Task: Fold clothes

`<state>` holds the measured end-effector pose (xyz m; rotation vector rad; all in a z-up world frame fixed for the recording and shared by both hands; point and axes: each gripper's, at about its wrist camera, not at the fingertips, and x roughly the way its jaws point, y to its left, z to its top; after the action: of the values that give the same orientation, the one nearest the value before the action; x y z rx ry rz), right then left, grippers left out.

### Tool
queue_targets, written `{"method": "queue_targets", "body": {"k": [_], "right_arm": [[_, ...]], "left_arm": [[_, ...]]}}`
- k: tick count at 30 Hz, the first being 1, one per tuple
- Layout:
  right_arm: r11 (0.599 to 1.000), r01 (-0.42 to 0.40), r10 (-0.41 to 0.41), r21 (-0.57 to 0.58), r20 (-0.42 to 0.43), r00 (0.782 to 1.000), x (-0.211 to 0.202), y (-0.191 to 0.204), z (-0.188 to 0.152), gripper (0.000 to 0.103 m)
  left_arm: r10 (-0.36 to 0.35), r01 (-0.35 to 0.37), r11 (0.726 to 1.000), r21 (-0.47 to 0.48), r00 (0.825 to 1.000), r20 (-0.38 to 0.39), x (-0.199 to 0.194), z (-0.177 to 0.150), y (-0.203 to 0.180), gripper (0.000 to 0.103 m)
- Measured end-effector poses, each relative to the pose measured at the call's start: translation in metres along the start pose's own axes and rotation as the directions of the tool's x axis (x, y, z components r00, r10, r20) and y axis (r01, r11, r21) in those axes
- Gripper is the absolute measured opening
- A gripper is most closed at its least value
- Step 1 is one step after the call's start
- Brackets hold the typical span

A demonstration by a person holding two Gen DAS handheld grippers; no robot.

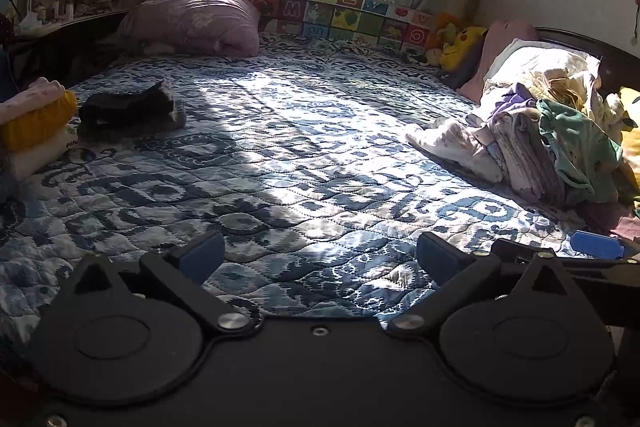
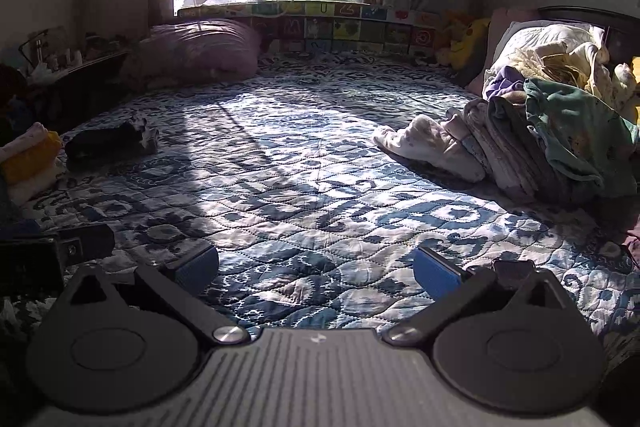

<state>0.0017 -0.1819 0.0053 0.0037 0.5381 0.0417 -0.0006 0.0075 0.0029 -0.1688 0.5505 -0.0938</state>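
A heap of unfolded clothes [image 1: 556, 143] [image 2: 540, 143] lies on the right side of the bed, with a green garment on top and pale striped and white pieces beneath. At the left edge sits a folded stack [image 1: 32, 123] [image 2: 28, 155] of pink, yellow and white items, and a folded dark garment [image 1: 128, 107] [image 2: 108, 143] lies beside it. My left gripper [image 1: 320, 255] is open low over the blue patterned quilt [image 1: 300, 155], holding nothing. My right gripper [image 2: 316, 267] is open over the quilt [image 2: 320, 167] too, and its blue pad [image 1: 596, 245] shows in the left wrist view.
A purple pillow [image 1: 192, 23] lies at the far left under the window. A colourful alphabet mat [image 1: 344, 15] lines the far edge, with yellow plush toys [image 1: 460, 43] in the corner. Bedding is piled at the dark headboard [image 1: 580, 47] on the right. A cluttered shelf [image 1: 48, 15] stands left.
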Motion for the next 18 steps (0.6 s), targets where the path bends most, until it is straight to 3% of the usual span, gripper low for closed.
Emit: {"method": "queue_targets", "body": {"k": [5,14,18], "right_arm": [[1.0,0.009,-0.009,-0.01,-0.011,1.0,0.012,0.002,0.0,0.103],[1.0,0.003,-0.003,-0.008,-0.047,0.999,0.056,0.0,-0.005,0.103],[1.0,-0.011,0.011,0.009,-0.038,0.999,0.075,-0.007,-0.002,0.103]], "left_arm": [[-0.007,0.006,1.0,-0.013,0.997,-0.074,0.017,-0.002,0.008,0.103],[0.065,-0.064,0.998,0.029,0.997,-0.051,0.042,-0.003,0.012,0.103],[0.02,-0.02,1.0,0.011,0.998,-0.059,0.063,-0.002,0.015,0.103]]}}
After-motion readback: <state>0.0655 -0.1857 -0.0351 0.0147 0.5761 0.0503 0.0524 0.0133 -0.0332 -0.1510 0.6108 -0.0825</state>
